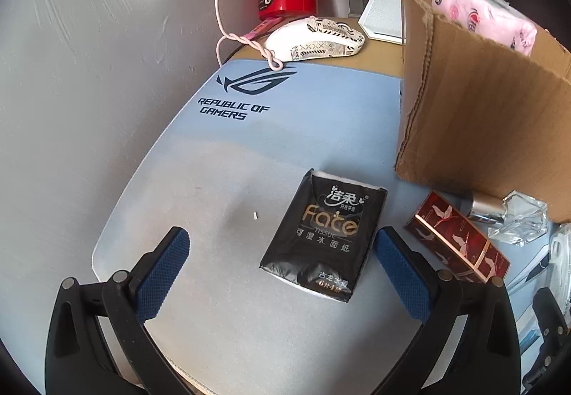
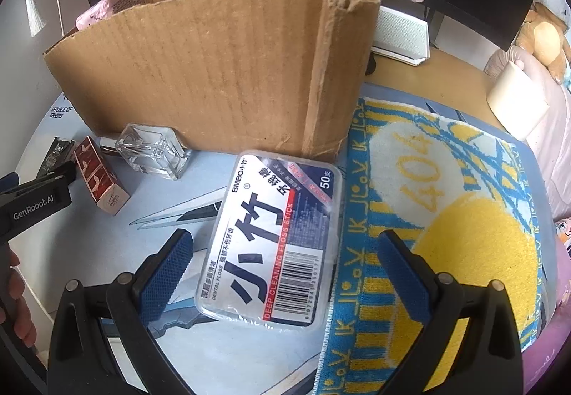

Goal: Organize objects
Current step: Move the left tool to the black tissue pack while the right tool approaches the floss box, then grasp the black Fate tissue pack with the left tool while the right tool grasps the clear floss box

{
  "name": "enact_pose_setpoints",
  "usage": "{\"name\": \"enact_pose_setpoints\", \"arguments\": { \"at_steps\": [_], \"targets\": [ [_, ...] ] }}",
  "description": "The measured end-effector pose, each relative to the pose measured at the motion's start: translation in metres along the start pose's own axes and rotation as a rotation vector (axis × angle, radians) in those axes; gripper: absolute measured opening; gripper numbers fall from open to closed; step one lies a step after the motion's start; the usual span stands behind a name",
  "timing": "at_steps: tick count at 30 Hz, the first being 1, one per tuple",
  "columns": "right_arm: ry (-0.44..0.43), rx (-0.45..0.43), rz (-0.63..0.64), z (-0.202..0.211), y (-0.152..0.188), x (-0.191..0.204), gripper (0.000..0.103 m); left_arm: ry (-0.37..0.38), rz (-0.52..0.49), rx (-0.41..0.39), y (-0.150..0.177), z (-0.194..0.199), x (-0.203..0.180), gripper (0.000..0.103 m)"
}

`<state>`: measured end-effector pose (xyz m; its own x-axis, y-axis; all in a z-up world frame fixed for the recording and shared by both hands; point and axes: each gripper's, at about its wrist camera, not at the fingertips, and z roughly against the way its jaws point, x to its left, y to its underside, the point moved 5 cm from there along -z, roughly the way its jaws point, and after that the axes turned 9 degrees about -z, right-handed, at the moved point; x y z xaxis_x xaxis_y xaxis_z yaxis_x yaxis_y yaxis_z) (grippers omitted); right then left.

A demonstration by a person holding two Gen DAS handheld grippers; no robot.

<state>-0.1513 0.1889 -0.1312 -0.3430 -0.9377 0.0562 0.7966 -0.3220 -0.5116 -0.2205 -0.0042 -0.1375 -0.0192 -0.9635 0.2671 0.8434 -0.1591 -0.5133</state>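
We have two candidates on the blue desk mat (image 1: 221, 145), one in front of each gripper. In the left wrist view, the left gripper (image 1: 282, 270) has its jaws spread wide and holds nothing; the black tissue pack (image 1: 321, 234) lies flat in the lower middle of the frame, nearer the right-hand pad (image 1: 399, 277) than the left-hand one, its long axis running roughly up the frame with a slight lean. In the right wrist view, the right gripper (image 2: 285, 273) is likewise released and empty, and the clear floss stick box (image 2: 274, 238) lies between its pads in the lower centre, long axis also running up the frame, tilted a little to the right. We judge the box better centred in its jaws, so the right hand looks closer to a grasp across the short side. The cardboard box (image 2: 214, 74), open-topped, fills the upper middle of that view, just beyond the floss box, and probably serves as the bin. A red lipstick carton (image 1: 456, 238) and a glass bottle (image 1: 517, 220) lie near its base.
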Motion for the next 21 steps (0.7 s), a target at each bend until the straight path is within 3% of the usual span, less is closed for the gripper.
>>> {"name": "enact_pose_setpoints", "arguments": {
  "at_steps": [12,21],
  "targets": [
    [0.009,0.013,-0.024,0.001,0.000,0.007,0.103,0.135,0.134,-0.035,0.002,-0.013,0.010,0.103],
    [0.016,0.023,-0.037,0.003,-0.001,0.014,0.103,0.127,0.142,-0.069,0.000,-0.014,0.012,0.103]
  ]
}}
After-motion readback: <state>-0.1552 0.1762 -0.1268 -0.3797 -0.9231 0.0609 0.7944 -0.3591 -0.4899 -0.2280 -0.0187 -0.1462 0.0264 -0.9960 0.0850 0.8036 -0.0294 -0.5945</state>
